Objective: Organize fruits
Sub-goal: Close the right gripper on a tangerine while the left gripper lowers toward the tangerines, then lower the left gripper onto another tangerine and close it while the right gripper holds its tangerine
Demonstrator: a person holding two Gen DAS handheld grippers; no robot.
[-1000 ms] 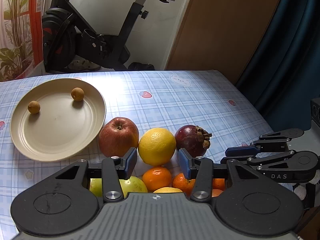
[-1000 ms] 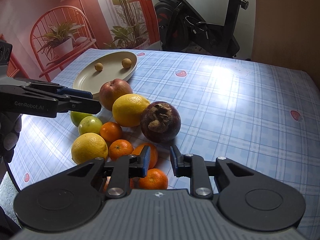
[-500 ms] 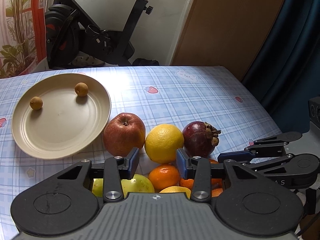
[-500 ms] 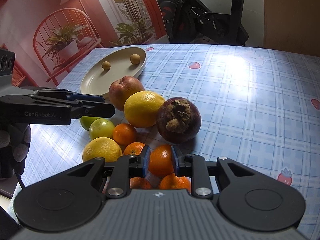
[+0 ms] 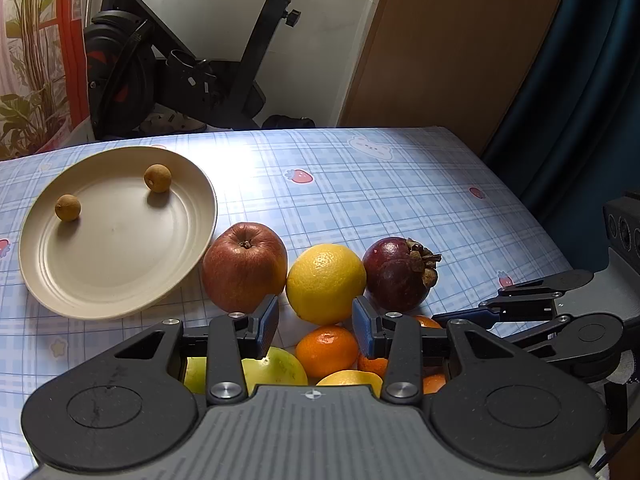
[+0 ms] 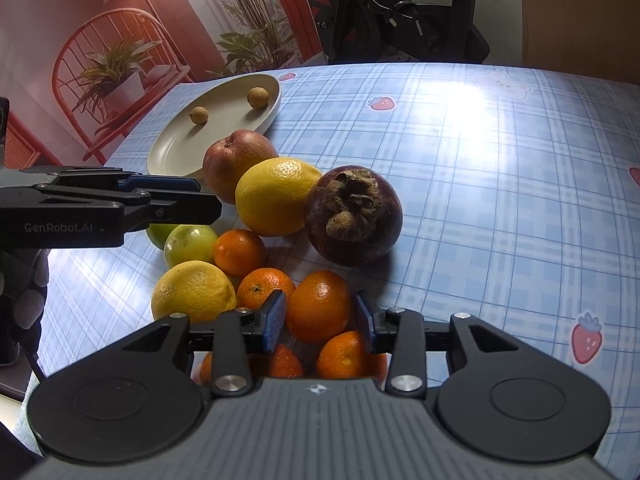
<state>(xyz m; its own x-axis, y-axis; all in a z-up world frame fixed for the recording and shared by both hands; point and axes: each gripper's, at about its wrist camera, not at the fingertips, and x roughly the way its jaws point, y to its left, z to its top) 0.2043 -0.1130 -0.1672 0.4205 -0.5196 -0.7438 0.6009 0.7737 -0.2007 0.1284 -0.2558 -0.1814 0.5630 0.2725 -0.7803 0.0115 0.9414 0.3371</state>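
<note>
A: Checking right gripper (image 6: 319,322): jaws opening, straddling a mandarin (image 6: 318,306) in the near pile; pads beside its flanks, contact not clear.

B: Confirming left gripper (image 5: 315,322): released, jaws apart, nothing clamped. Hovering over near fruit, another mandarin (image 5: 327,350) below the gap.

A: Locating remaining fruit: apple (image 5: 244,266), lemon (image 5: 326,282), mangosteen (image 5: 398,274) in a row, left to right, touching or nearly so.

B: Locating plate (image 5: 120,296): far left, just beside apple. Holding two small brown fruits (image 5: 158,178), well apart.

A: Noting second lemon (image 6: 194,290) and green fruit (image 6: 191,244), near left on checked cloth (image 6: 500,200).
</note>
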